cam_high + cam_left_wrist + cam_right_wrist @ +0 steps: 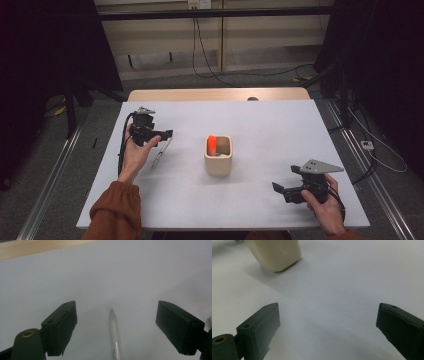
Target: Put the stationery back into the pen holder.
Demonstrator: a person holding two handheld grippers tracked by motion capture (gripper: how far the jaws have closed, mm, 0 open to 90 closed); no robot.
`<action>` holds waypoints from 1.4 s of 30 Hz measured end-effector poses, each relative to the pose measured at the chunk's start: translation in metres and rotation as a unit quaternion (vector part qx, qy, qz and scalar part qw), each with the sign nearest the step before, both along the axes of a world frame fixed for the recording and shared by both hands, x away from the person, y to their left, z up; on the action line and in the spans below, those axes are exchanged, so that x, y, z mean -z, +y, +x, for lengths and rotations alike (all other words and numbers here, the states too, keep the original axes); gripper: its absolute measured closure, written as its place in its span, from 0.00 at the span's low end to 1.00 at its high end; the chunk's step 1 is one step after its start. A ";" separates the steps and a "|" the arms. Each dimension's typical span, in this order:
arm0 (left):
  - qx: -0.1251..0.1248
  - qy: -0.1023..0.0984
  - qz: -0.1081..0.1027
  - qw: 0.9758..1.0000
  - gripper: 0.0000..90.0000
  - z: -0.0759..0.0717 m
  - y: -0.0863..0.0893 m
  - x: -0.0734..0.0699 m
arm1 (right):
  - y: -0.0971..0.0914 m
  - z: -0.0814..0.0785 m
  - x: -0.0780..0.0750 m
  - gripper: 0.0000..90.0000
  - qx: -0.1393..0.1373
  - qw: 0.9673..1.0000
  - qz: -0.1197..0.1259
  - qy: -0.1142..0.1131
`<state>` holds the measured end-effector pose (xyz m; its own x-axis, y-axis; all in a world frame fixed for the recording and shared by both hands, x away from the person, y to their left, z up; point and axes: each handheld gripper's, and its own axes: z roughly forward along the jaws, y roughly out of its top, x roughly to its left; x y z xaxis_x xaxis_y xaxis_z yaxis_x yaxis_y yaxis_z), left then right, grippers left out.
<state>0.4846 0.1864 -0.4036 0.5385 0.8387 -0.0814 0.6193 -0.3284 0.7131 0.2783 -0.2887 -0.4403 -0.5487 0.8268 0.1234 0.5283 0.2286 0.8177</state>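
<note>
Straddling a pen [114, 332] cut off below, left gripper [116, 327] jaws spread, right gripper [328, 332] jaws spread.

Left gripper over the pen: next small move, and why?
Probably lower the left gripper a little and close on the pen. The pen lies flat on the table between the open jaws, untouched by either pad, roughly centred.

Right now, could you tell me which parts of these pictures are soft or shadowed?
Left gripper view: the pen is soft toward the bottom edge. Right gripper view: the cream holder casts a soft shadow on the table. High view: dark surroundings, evenly lit tabletop.
</note>
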 end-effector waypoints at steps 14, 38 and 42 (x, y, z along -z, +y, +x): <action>-0.014 0.044 -0.004 0.999 0.21 0.010 0.001 0.016 | 0.000 0.000 0.000 0.06 0.000 1.000 0.000 0.000; -0.025 0.082 0.049 0.995 0.51 0.009 -0.006 0.034 | -0.001 -0.001 0.000 0.06 -0.003 1.000 -0.002 0.001; -0.028 0.085 0.051 0.995 0.55 0.009 -0.008 0.036 | -0.001 -0.001 0.000 0.06 -0.004 1.000 -0.002 0.001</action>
